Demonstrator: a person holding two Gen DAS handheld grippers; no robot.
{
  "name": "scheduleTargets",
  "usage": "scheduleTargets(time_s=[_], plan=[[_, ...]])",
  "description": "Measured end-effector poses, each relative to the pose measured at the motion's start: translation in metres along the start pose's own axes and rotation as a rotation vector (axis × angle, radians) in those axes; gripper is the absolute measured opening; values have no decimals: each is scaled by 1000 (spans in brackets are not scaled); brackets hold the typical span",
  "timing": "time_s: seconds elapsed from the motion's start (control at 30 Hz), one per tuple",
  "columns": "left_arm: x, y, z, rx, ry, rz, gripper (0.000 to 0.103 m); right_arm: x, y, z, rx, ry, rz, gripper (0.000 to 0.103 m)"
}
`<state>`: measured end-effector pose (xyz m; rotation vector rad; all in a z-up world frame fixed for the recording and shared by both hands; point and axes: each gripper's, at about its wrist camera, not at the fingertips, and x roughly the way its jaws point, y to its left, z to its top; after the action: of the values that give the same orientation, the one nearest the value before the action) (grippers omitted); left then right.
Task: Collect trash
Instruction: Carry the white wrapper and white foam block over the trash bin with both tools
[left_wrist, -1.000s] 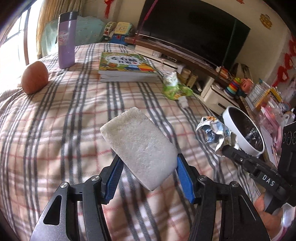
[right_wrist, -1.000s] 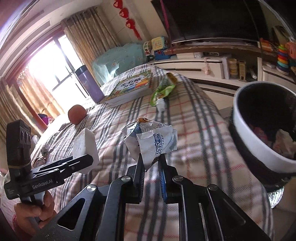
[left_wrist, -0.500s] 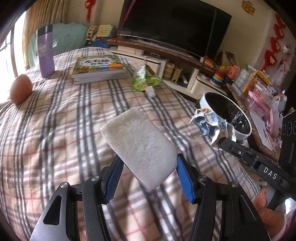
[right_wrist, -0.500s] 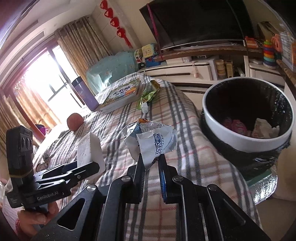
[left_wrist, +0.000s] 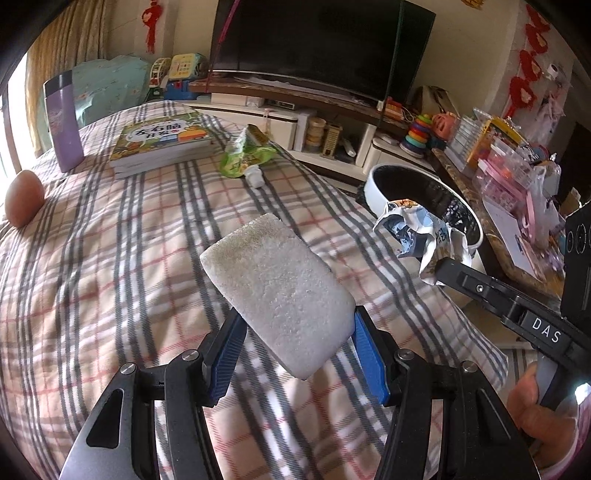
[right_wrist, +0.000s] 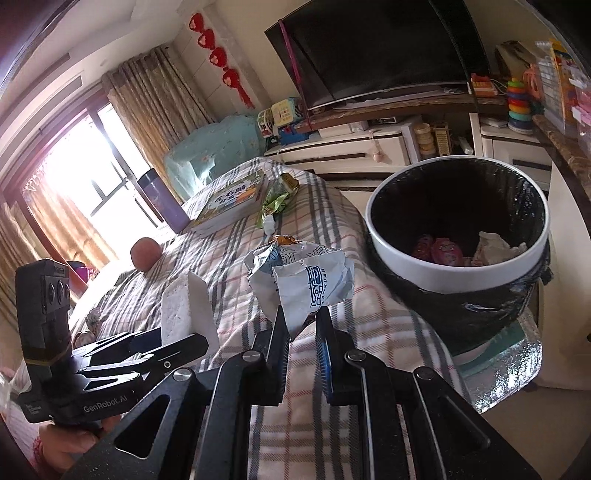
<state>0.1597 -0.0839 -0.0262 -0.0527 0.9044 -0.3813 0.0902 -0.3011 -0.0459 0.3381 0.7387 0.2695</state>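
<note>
**Q:** Plaid blanket (left_wrist: 110, 266) as the work surface — what sits on it?

**A:** Book (left_wrist: 162, 142), purple bottle (left_wrist: 62, 122), a round orange-brown object (left_wrist: 22, 199) at the left edge, green pouch (left_wrist: 245, 157) beside the book. Dark TV (left_wrist: 314, 40) behind, on the far wall.

**Q:** Left gripper (left_wrist: 295, 332)?

**A:** Jaws pressed against both sides of a white foam block (left_wrist: 275, 291), held clear above the blanket.

**Q:** Right gripper (right_wrist: 303, 321)?

**A:** Closed onto a crumpled blue-and-white wrapper (right_wrist: 303, 275). Wrapper is in the air, just beside the bin (right_wrist: 454, 258), not over its opening in the right wrist view.

**Q:** Bin contents?

**A:** Black liner; pink items and a pale crumpled wad at the bottom. Bin stands just beside the blanket's right edge.
</note>
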Motion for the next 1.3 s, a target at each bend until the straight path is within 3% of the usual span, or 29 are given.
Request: scheduleTargets(time_s=[1.3], plan=[[45, -78, 51, 163, 10, -126, 56, -48, -79, 30, 68, -92, -149, 14]])
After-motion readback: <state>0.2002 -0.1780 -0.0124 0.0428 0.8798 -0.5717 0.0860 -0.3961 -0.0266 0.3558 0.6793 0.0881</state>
